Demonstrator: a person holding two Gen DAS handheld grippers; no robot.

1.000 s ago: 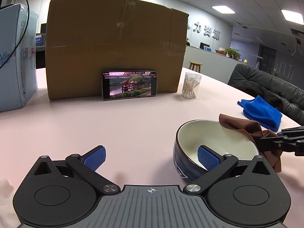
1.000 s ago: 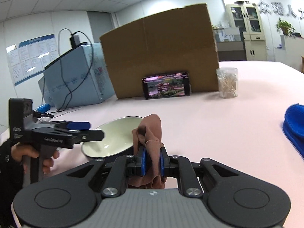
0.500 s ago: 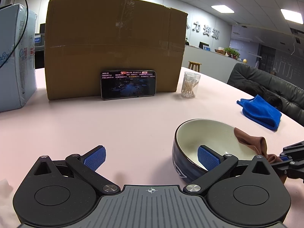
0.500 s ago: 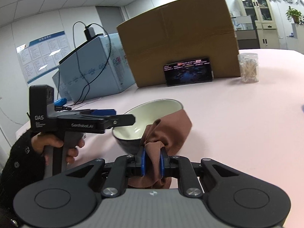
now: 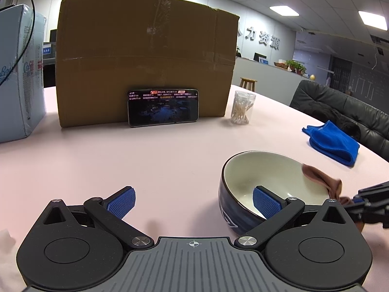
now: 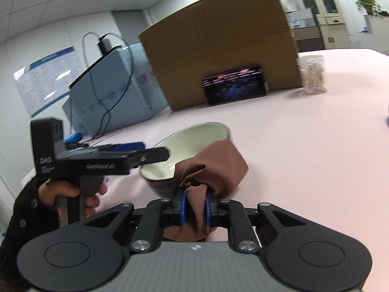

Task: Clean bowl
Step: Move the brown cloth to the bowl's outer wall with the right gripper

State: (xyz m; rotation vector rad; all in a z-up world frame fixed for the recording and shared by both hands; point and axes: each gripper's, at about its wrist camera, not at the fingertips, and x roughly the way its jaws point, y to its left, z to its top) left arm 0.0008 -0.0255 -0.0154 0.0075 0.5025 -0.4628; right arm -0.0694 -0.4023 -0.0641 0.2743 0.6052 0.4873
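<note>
Nearest, the right tongs [image 6: 194,210] are clenched on the brown cloth [image 6: 214,163], draped at the bowl [image 5: 267,182] rim on the pink surface [image 5: 170,158]; wiping looks underway. Left tongs [image 5: 193,203], spread wide, straddle the bowl's near wall; next, sweep the cloth inside

Upright dark-blue bowl [image 5: 265,182], brown cloth [image 6: 214,168] at rim

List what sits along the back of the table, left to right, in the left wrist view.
Light blue carton → cardboard box → phone propped against the box → jar of cotton swabs → folded blue cloth.
</note>
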